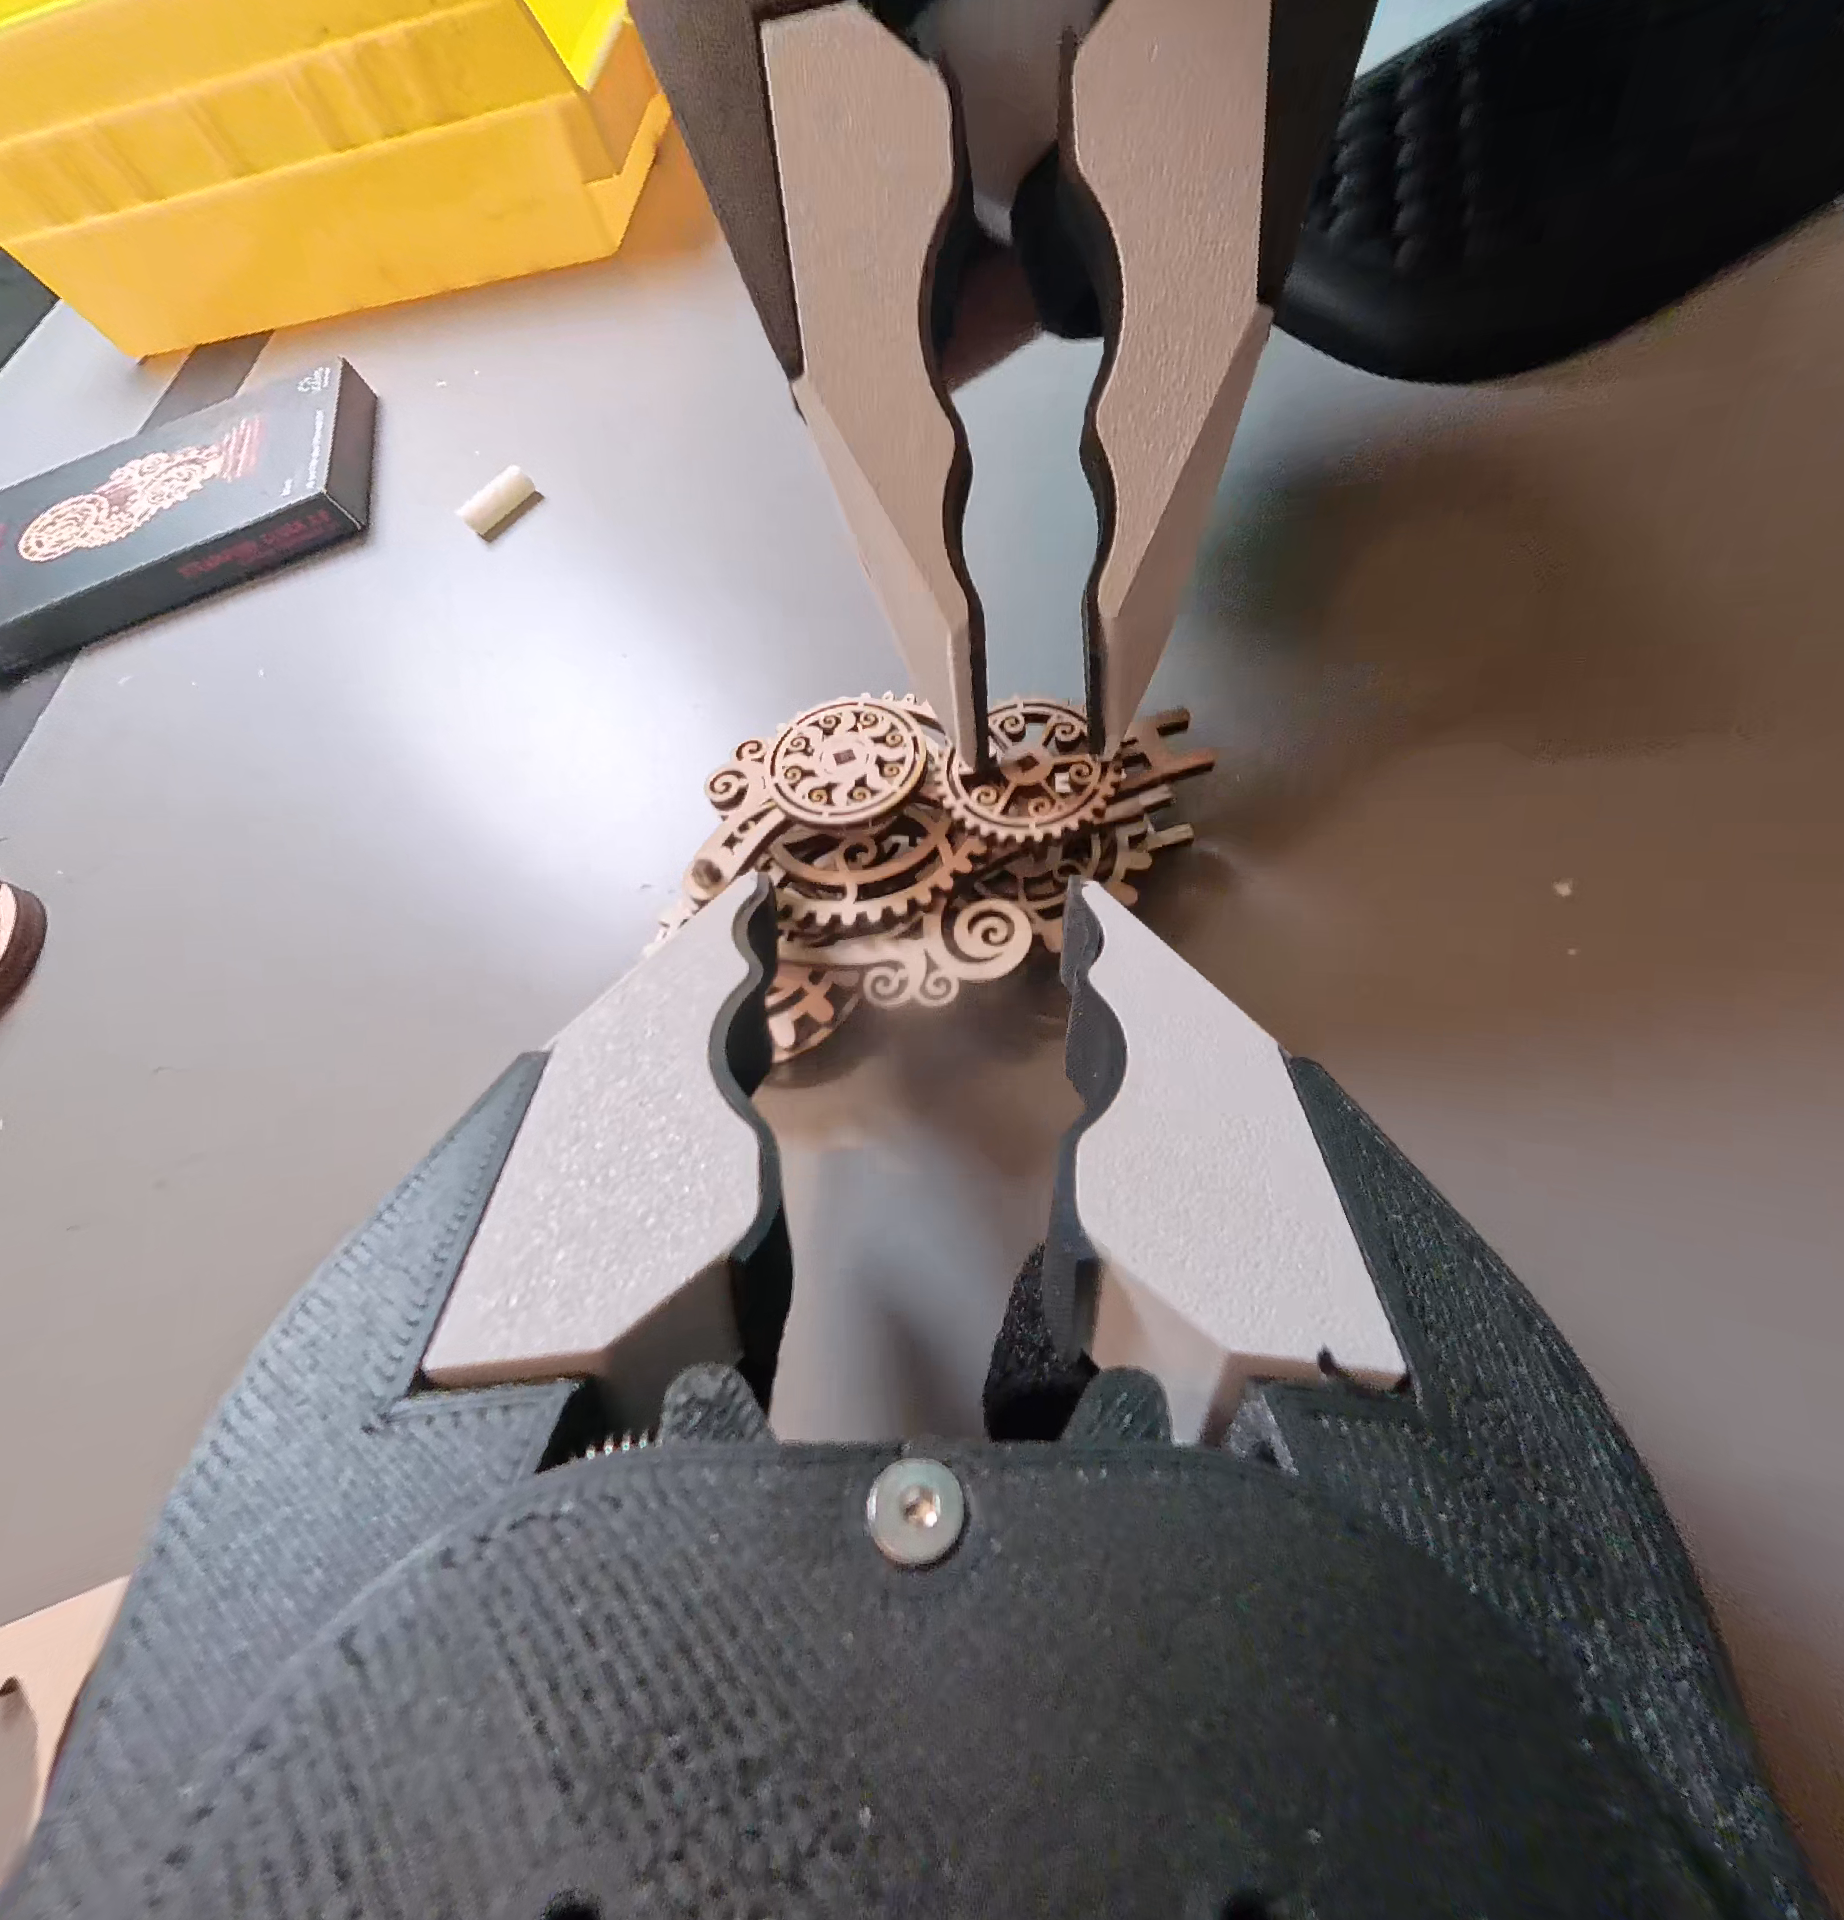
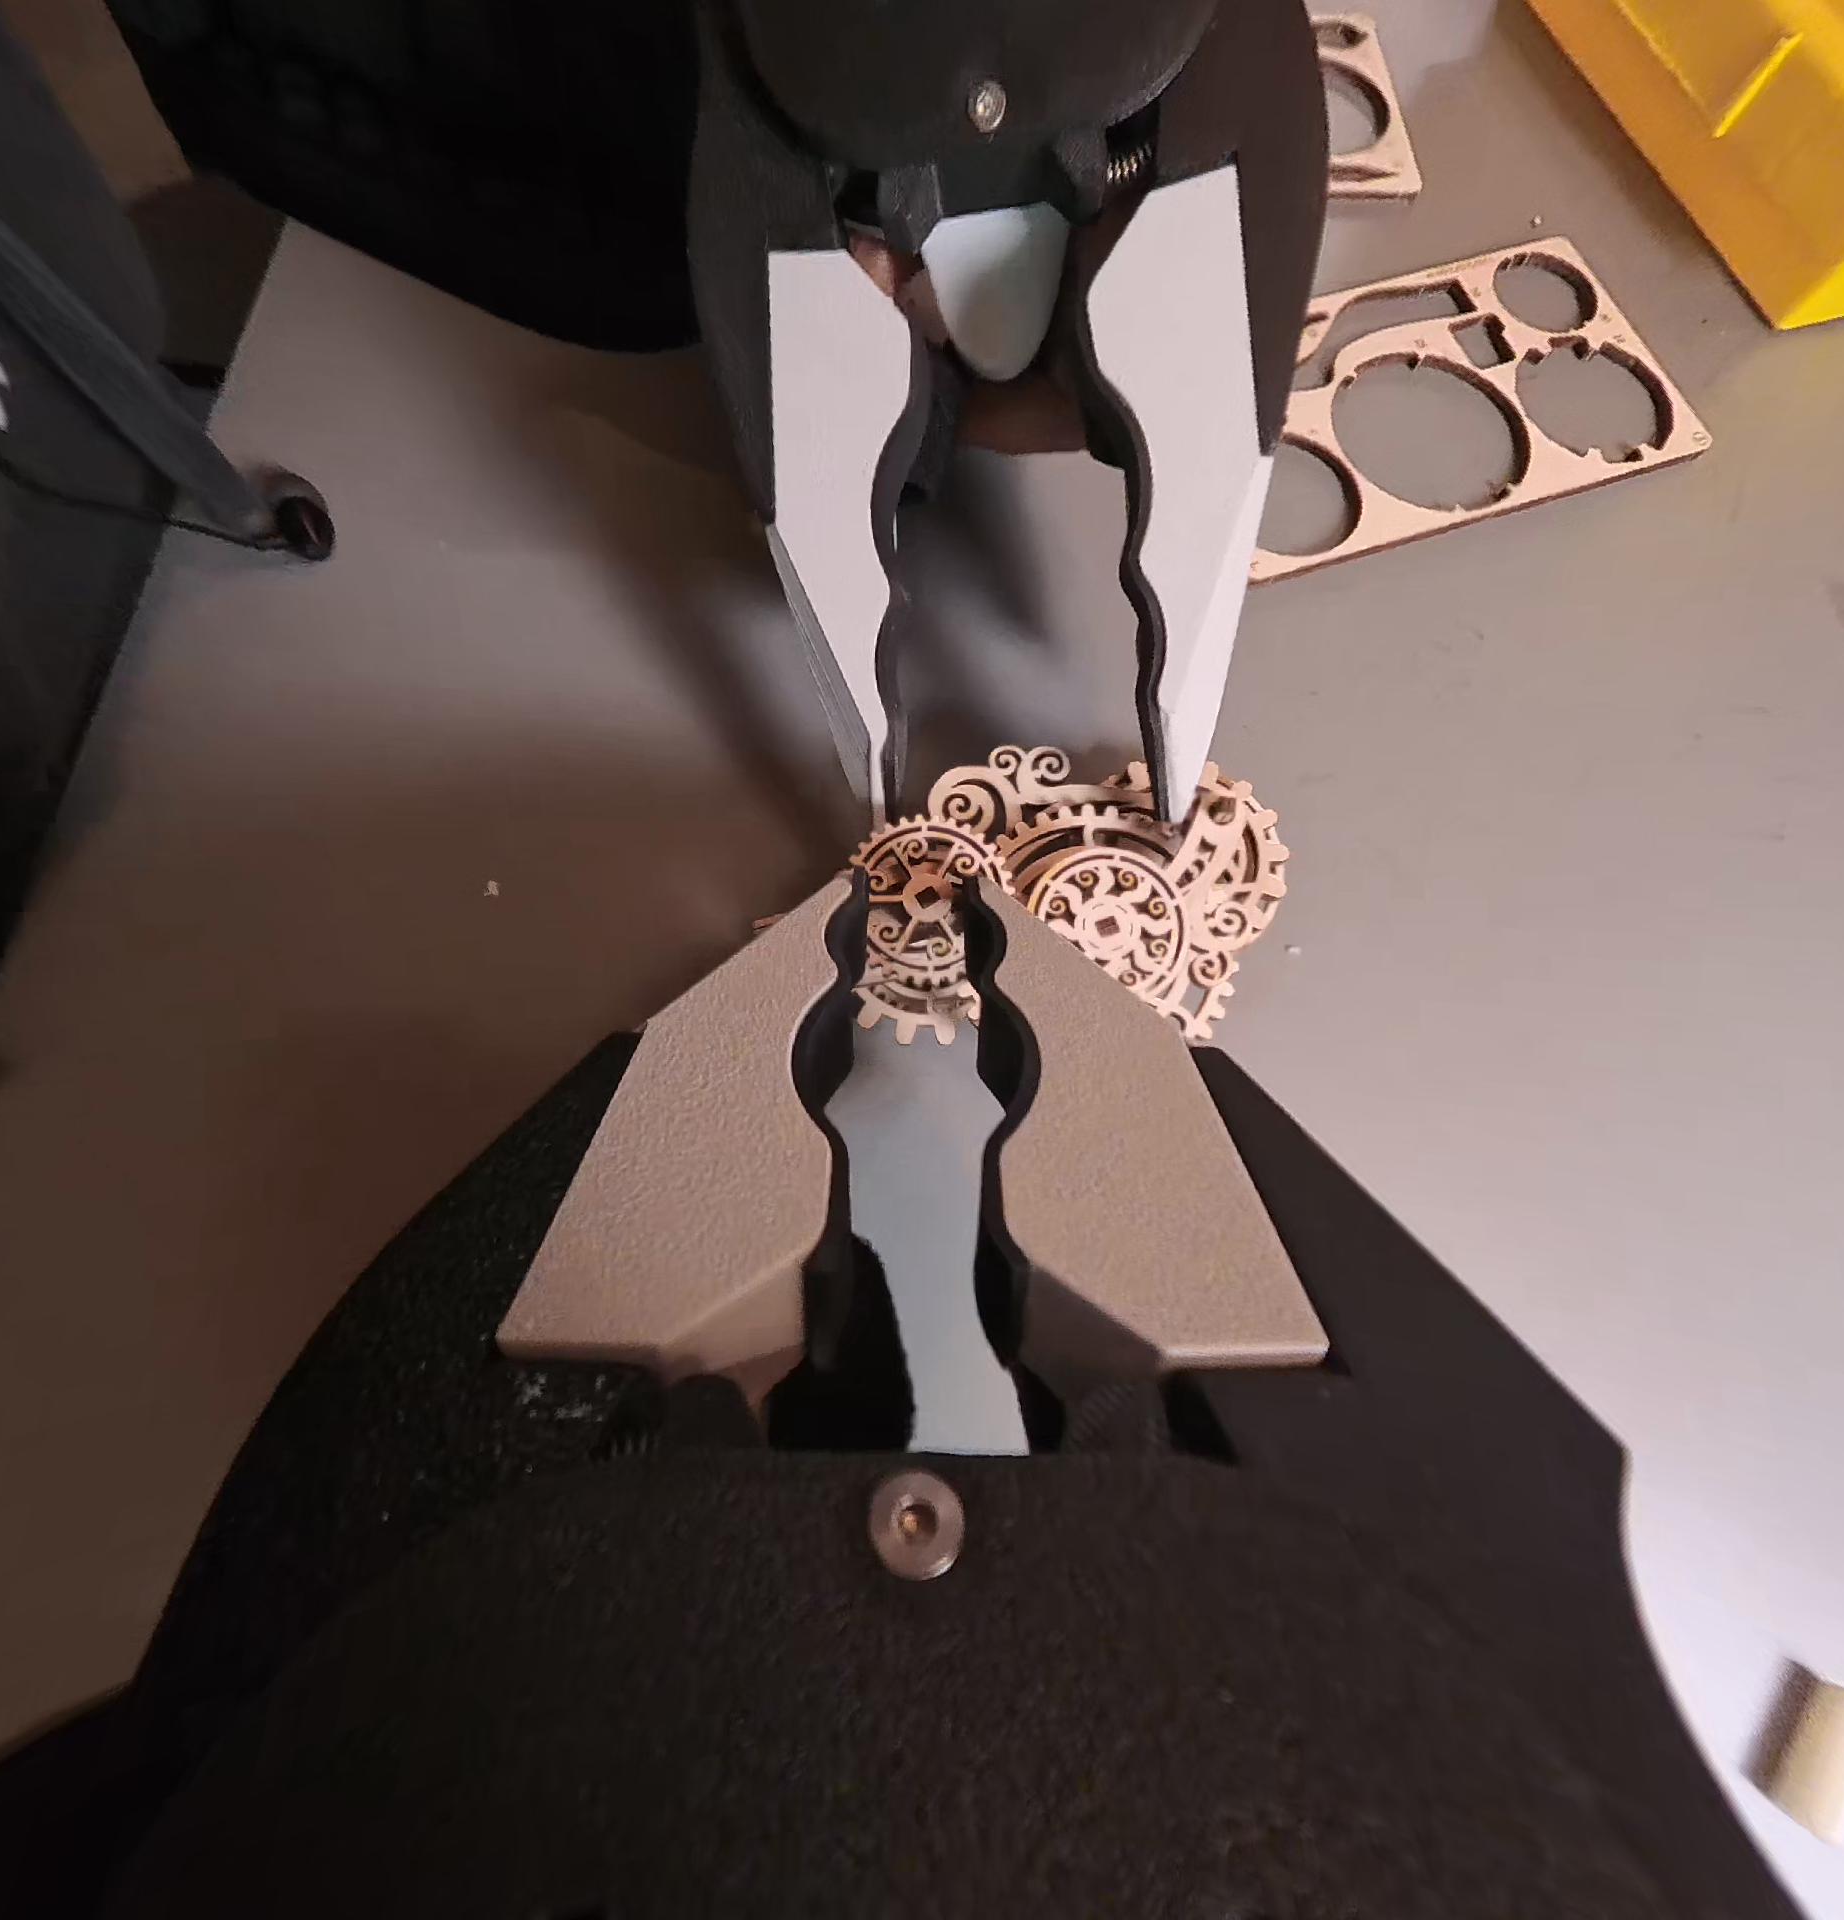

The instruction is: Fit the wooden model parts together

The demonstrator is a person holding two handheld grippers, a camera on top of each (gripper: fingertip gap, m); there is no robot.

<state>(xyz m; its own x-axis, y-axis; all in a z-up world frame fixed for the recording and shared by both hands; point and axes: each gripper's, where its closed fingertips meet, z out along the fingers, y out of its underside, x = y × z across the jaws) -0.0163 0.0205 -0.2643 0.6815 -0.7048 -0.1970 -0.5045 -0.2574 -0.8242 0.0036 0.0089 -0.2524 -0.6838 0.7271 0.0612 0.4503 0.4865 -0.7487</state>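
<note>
Soft even daylight, faint shadows, mild tabletop sheen, wide-angle edge warping and blur.

My right gripper [image 2: 913, 899] points at the wooden gear model [image 2: 1084, 894] on the grey table [image 2: 1520, 935], its black-padded fingertips set either side of the hub of the small cogwheel [image 2: 923, 904]. Opposite, the left gripper [image 2: 1027, 784] straddles the model's far side with wide-set fingers. Punched-out wooden sheets [image 2: 1469, 416] lie beyond, near a yellow bin [image 2: 1749, 156].
</note>
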